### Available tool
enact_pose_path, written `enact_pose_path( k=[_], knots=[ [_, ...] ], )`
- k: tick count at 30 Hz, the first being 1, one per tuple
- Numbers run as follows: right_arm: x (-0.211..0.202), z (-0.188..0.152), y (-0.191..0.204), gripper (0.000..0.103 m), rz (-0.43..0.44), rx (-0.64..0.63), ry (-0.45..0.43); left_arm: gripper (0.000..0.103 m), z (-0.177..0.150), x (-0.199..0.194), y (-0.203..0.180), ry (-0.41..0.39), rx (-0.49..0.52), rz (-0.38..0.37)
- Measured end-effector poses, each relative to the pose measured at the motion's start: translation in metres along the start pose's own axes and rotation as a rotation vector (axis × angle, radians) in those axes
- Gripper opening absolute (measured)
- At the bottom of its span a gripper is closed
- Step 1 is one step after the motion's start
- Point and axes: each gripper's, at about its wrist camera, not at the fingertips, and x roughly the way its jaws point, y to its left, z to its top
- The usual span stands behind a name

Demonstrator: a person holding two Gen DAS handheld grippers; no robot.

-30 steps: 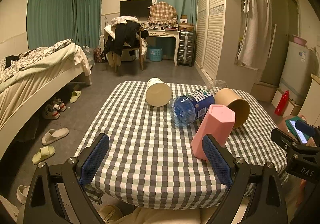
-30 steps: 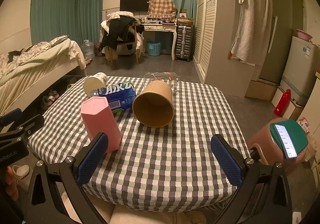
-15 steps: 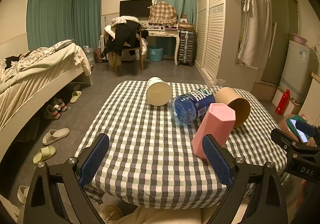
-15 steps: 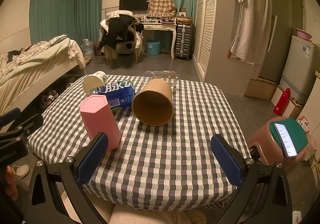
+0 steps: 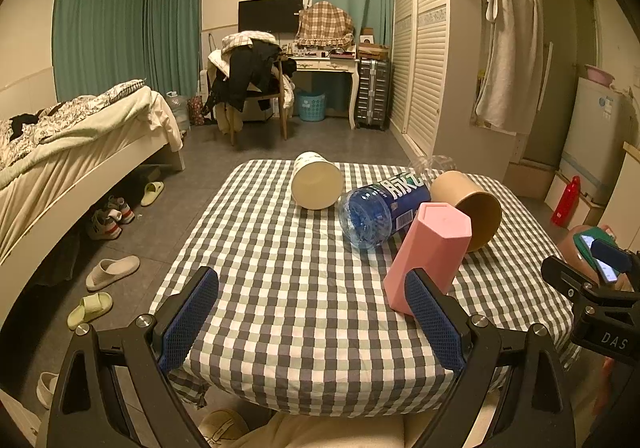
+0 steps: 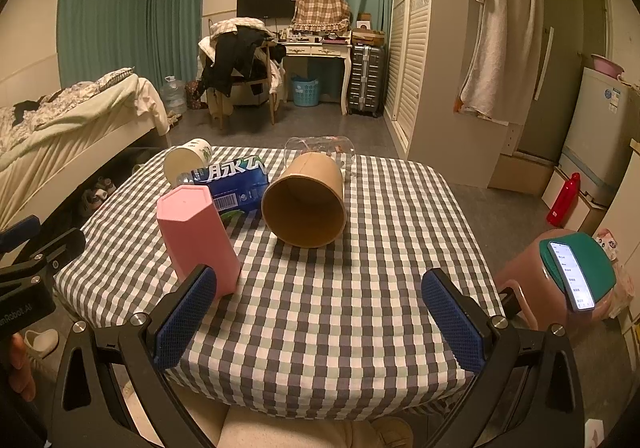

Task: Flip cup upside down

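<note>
Only right wrist view shows brown cup (image 6: 305,203) mouth: empty, lying sideways on desk (image 6: 360,308). Both jaws wide open, holding nothing.

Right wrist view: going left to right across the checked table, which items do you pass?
White paper cup → pink hexagonal cup → blue bottle → brown paper cup. The clear glass behind the brown cup overlaps it, so I leave it out.

cup (image 6: 305,203) right of bottle (image 6: 232,185), on table (image 6: 360,308)
</note>
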Motion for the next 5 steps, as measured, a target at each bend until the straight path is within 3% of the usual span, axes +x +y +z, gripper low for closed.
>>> enact_pose_path(
  k=[5],
  knots=[
    [0.0002,0.0005,0.0005,0.103,0.000,0.001,0.001,0.097,0.0007,-0.0001,0.0003,-0.007,-0.004,0.002]
  ],
)
